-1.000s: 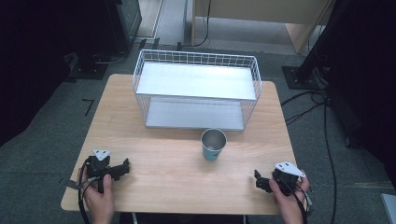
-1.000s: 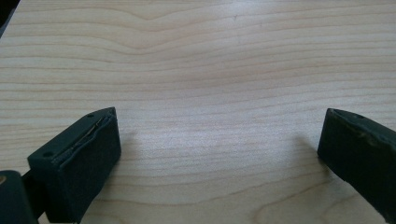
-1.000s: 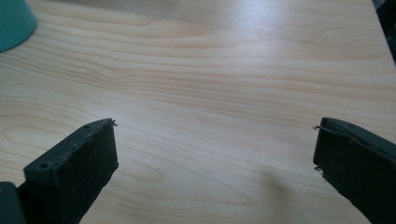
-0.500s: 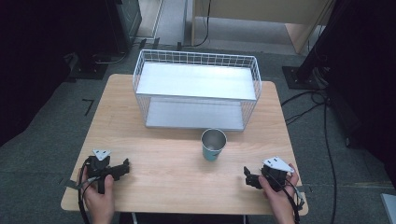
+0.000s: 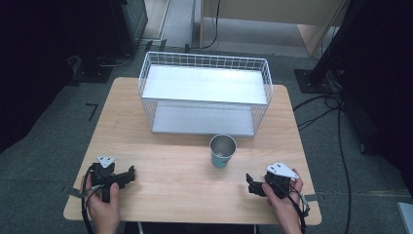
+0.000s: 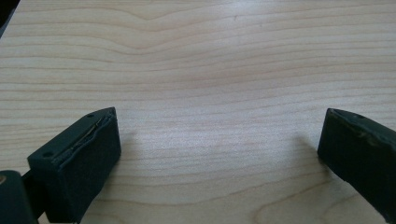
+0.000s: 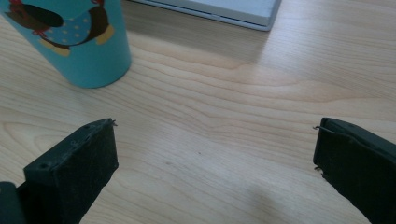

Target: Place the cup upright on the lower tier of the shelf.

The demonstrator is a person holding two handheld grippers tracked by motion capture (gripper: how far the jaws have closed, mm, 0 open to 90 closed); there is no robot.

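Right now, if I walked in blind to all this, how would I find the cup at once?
Start at the wooden table and find the white wire basket at its far side. Just in front of the basket's right end stands the cup, upright and apart from both grippers. It is the one teal thing there, silvery inside, with a cartoon figure printed on its side.

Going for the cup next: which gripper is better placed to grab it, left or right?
Right. The right gripper sits nearer the cup, jaws open, and the cup shows just ahead in its own view. The left gripper lies farther off and faces bare table.
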